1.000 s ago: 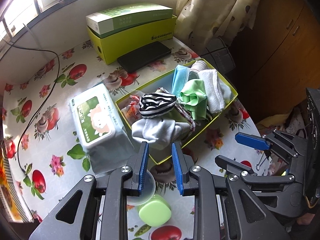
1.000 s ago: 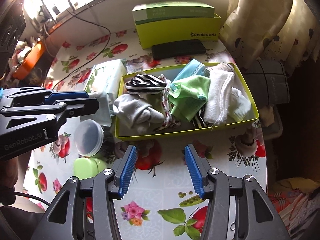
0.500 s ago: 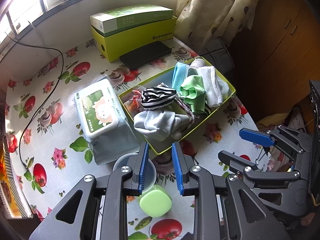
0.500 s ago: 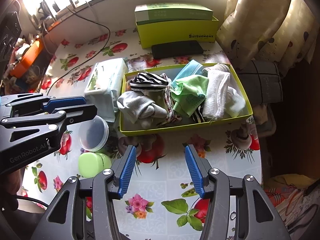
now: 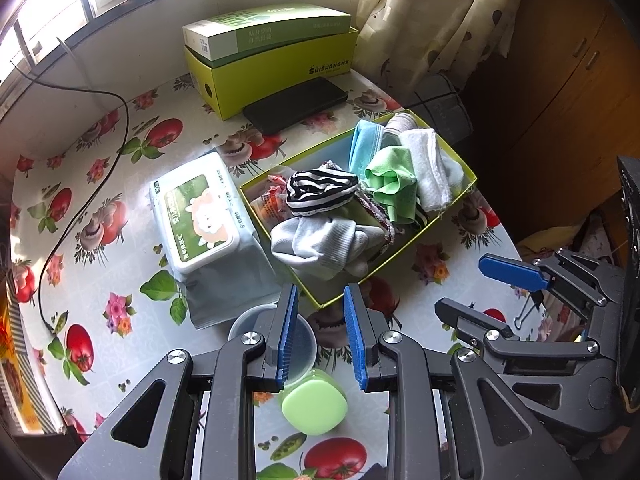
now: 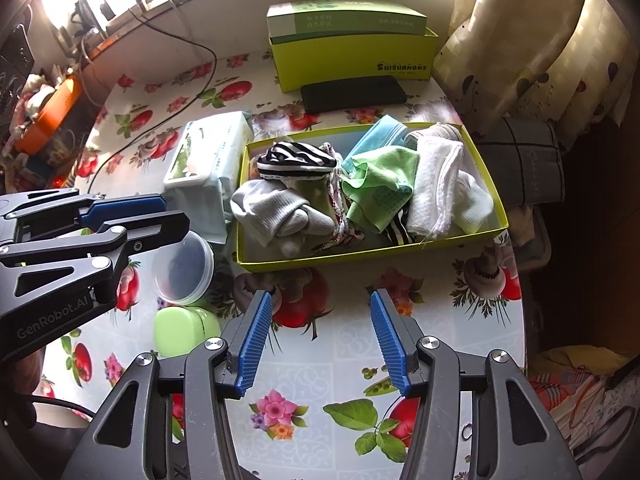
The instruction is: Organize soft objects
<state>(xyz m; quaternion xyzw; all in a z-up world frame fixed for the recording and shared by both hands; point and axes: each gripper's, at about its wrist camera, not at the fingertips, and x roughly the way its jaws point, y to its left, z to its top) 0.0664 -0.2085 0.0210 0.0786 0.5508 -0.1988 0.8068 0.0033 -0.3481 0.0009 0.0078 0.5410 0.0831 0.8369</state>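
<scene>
A shallow yellow-green box on the table holds soft items: grey socks, a black-and-white striped cloth, a green cloth, a blue cloth and white towels. My left gripper is open and empty, above the table short of the box's near corner. My right gripper is open and empty, in front of the box's long side.
A wet-wipes pack lies left of the box. A clear round tub and a green case sit near the left gripper. A black phone and stacked green cartons stand behind. A cable crosses the left.
Both grippers have drawn back and up from the box, so more of the table shows. Their jaws have kept the same opening. The items in the box have not moved.
</scene>
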